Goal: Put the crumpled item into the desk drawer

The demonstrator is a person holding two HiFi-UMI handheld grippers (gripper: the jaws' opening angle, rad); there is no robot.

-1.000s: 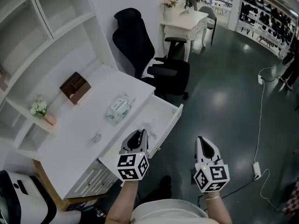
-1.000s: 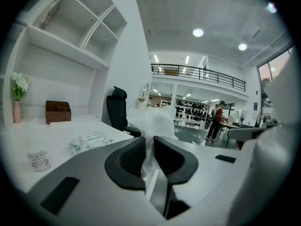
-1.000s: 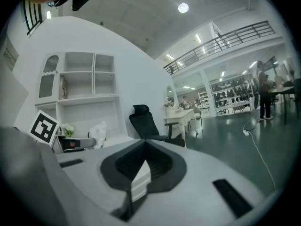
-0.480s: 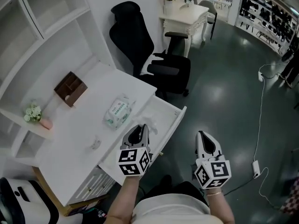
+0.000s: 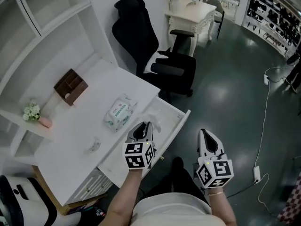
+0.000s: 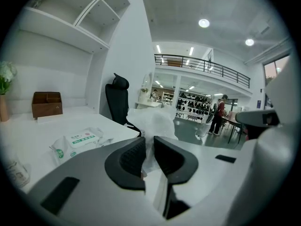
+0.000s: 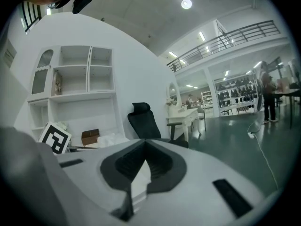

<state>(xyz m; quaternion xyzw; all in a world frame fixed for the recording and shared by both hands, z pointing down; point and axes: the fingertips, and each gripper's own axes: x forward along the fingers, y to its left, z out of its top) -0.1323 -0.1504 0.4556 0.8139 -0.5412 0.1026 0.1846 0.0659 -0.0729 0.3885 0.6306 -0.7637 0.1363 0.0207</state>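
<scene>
My left gripper [image 5: 144,130] is shut on the crumpled white item [image 5: 154,125] and holds it above the near part of the open desk drawer [image 5: 178,128]. In the left gripper view the item [image 6: 153,120] bulges out from between the dark pads [image 6: 133,157], with the left gripper [image 6: 149,150] pointing slightly down over the white desk [image 6: 42,131]. My right gripper [image 5: 207,138] hangs over the floor to the right of the drawer. In its own view the right gripper [image 7: 145,147] is shut with nothing between the jaws.
On the desk [image 5: 80,126] lie a pack of wipes [image 5: 118,111], a brown wooden box [image 5: 70,86] and a small clear thing [image 5: 94,145]. A black office chair [image 5: 157,55] stands beyond the drawer. Shelves [image 5: 47,27] rise at the left. A cable [image 5: 261,140] lies on the floor.
My left gripper has moved forward and a little down over the open drawer, still holding the crumpled item. The right gripper has come along beside it, still shut.
</scene>
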